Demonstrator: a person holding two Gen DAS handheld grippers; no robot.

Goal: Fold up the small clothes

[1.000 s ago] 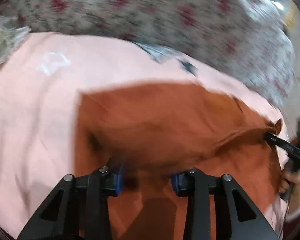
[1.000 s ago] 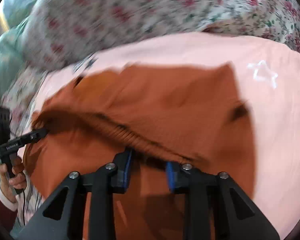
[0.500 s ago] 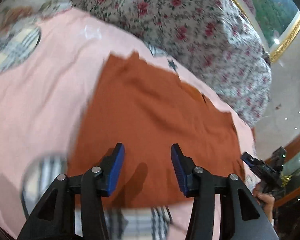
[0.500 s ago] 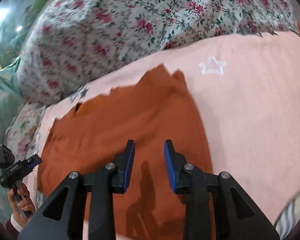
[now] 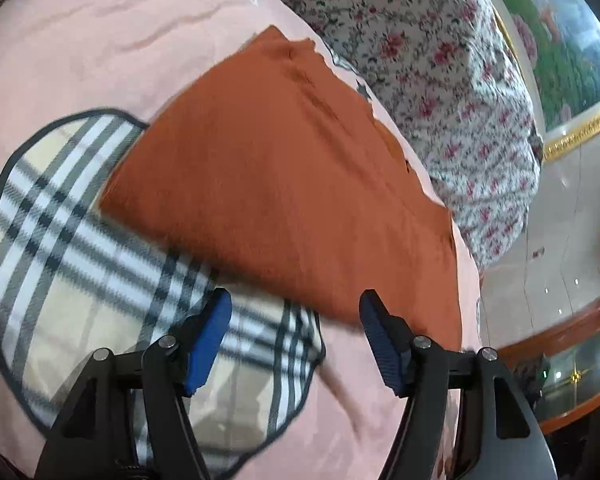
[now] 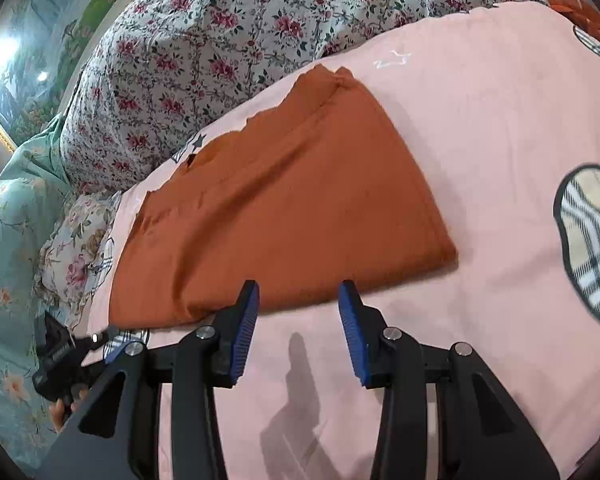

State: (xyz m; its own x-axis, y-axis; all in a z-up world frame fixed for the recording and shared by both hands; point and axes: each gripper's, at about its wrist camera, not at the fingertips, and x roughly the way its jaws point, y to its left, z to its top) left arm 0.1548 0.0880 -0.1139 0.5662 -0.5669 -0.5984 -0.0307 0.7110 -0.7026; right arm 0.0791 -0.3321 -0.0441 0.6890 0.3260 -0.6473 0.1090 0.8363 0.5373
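A rust-orange garment (image 5: 284,184) (image 6: 284,216) lies folded flat on a pink bedspread (image 5: 72,52) (image 6: 480,128). My left gripper (image 5: 295,308) hovers just off the garment's near edge, its jaws opening, nothing between the blue pads (image 5: 206,340). My right gripper (image 6: 298,296) sits at the near folded edge of the same garment, jaws also opening and empty, blue pads (image 6: 350,332) apart over bare bedspread. In the right wrist view the left gripper (image 6: 64,356) shows at the lower left, with fingers of a hand on its handle.
A floral quilt (image 5: 440,52) (image 6: 228,32) is heaped behind the garment. Plaid patches (image 5: 60,240) (image 6: 592,236) are printed on the bedspread. A teal floral pillow (image 6: 12,208) lies at the left. A framed painting (image 5: 560,40) and a wooden cabinet (image 5: 572,364) stand beyond the bed.
Both grippers let go of the orange garment, widened and drew back toward the near edge. The cloth, lifted and mid-fold a second ago, now lies flat and folded.
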